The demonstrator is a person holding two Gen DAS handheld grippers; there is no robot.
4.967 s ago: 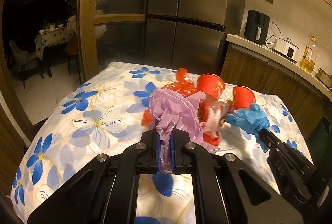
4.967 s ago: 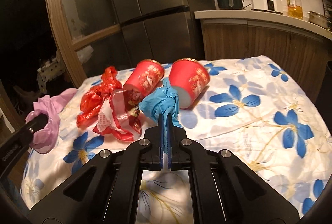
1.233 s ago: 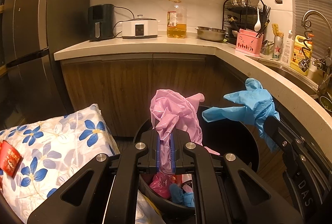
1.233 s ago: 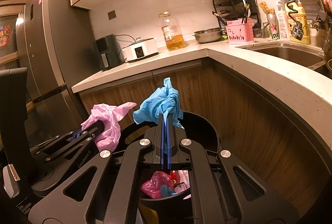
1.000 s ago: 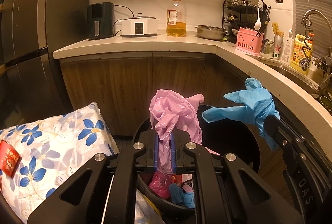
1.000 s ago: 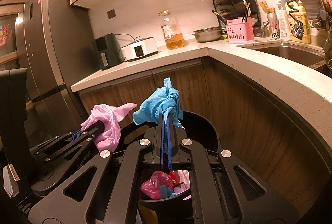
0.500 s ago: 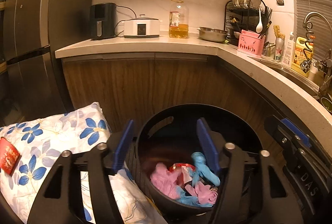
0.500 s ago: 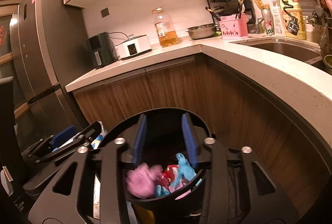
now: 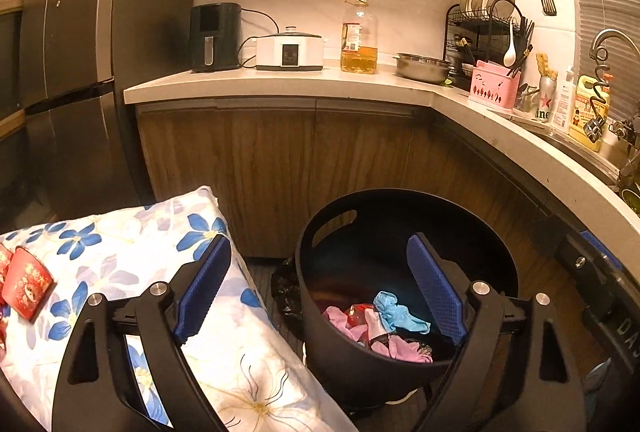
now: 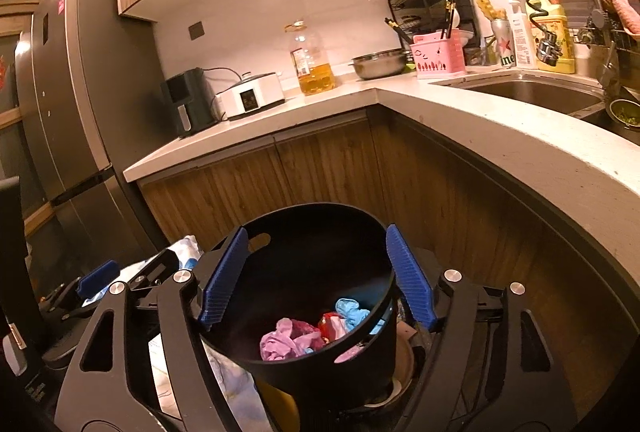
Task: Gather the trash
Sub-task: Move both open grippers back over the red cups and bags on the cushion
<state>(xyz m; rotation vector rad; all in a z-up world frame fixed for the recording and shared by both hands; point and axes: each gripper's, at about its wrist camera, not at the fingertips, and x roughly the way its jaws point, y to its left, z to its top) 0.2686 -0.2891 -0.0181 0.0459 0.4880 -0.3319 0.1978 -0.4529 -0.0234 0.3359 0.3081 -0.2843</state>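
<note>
Now both grippers' fingers are opening, empty, above the black bin (image 9: 320, 296).

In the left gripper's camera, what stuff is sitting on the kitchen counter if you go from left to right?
Black air fryer → white cooker → bottle of oil → metal bowl → pink utensil holder → green can → yellow bottle.

On the counter by the sink, a green can (image 10: 505, 48) with a red star shows the partial letters "ine". Letters "DA" are moulded on the right gripper's (image 9: 616, 320) body. Bottle labels and red cup (image 9: 27, 288) prints are too small to read.
</note>
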